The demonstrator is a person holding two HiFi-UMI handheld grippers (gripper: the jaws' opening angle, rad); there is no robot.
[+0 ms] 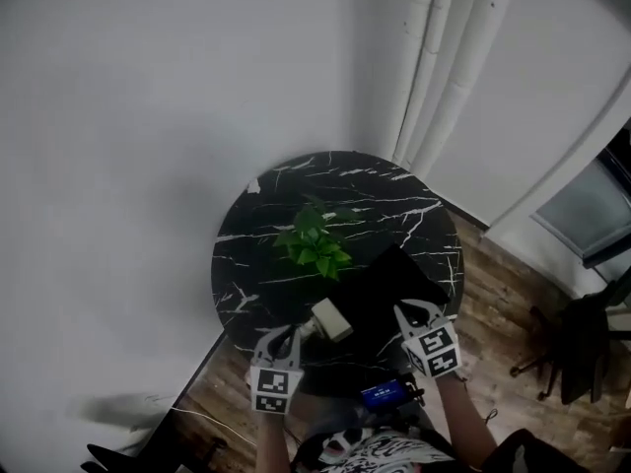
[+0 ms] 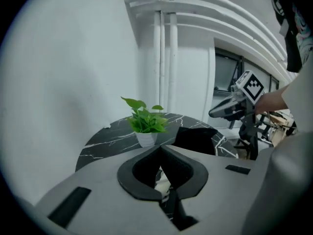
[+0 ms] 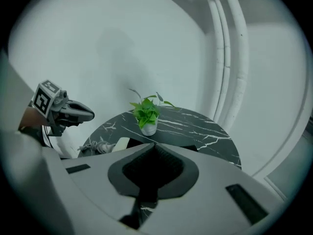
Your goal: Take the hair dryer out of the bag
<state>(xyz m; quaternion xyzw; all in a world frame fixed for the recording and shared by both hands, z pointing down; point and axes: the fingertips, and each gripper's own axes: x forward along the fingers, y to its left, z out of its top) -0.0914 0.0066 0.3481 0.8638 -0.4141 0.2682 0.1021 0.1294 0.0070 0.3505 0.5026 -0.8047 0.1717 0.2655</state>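
Observation:
The beige hair dryer [image 1: 330, 320] lies on the round black marble table [image 1: 256, 225], just left of the black bag [image 1: 389, 284]. In the right gripper view its body [image 3: 119, 143] and bunched cord [image 3: 93, 146] rest on the tabletop. My left gripper [image 1: 281, 336] hovers over the near left edge, shut and empty; the right gripper view shows it [image 3: 78, 112] in the air with jaws together. My right gripper [image 1: 417, 311] hangs above the bag's near right corner, also shut and empty, as the left gripper view shows it [image 2: 221, 111]. The bag [image 2: 198, 138] lies flat.
A small potted green plant [image 1: 315, 244] stands mid-table, behind the bag and dryer. White walls and a white curtain [image 1: 444, 67] close the far side. Wooden floor [image 1: 503, 294] lies to the right, with a dark chair frame [image 1: 582, 348] there.

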